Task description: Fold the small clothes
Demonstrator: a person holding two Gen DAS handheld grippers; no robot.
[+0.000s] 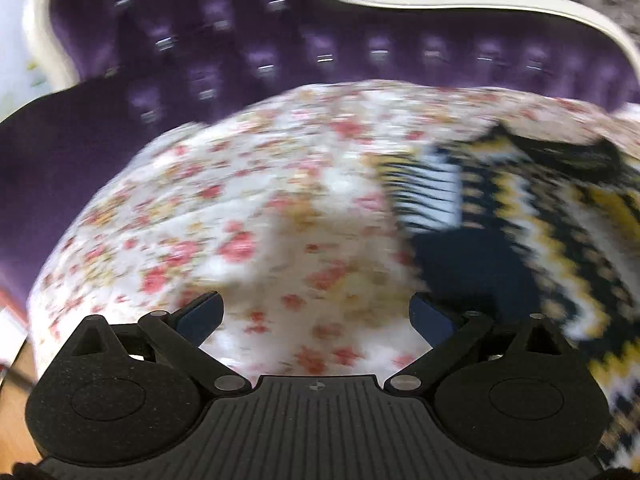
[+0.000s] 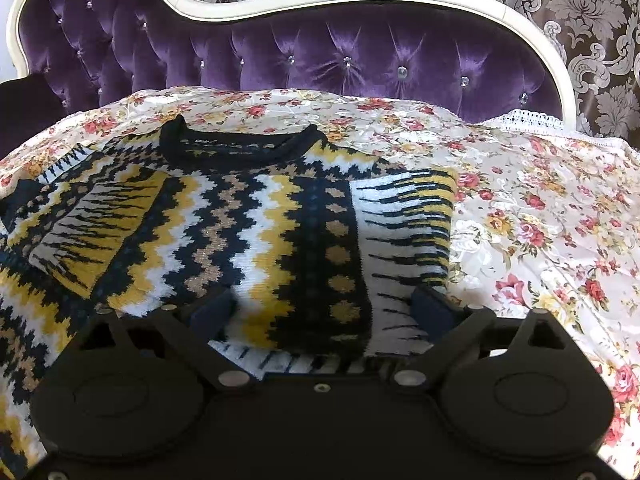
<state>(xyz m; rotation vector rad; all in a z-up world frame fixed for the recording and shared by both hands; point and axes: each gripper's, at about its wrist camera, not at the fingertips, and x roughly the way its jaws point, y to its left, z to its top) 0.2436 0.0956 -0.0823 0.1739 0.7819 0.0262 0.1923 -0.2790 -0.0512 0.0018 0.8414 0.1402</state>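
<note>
A knitted sweater [image 2: 224, 236] in navy, yellow and white zigzags lies flat on a floral bedspread [image 2: 540, 216], collar toward the headboard, both sleeves folded in over the body. My right gripper [image 2: 324, 308] is open, low over the sweater's lower part, with nothing between its fingers. My left gripper [image 1: 316, 312] is open and empty over the bedspread [image 1: 240, 220], left of the sweater [image 1: 540, 220]. The left wrist view is motion-blurred.
A purple tufted headboard [image 2: 320, 56] with a white frame stands behind the bed. Patterned curtains [image 2: 580, 20] hang behind it. The bed's left edge and a strip of floor [image 1: 12, 400] show at lower left in the left wrist view.
</note>
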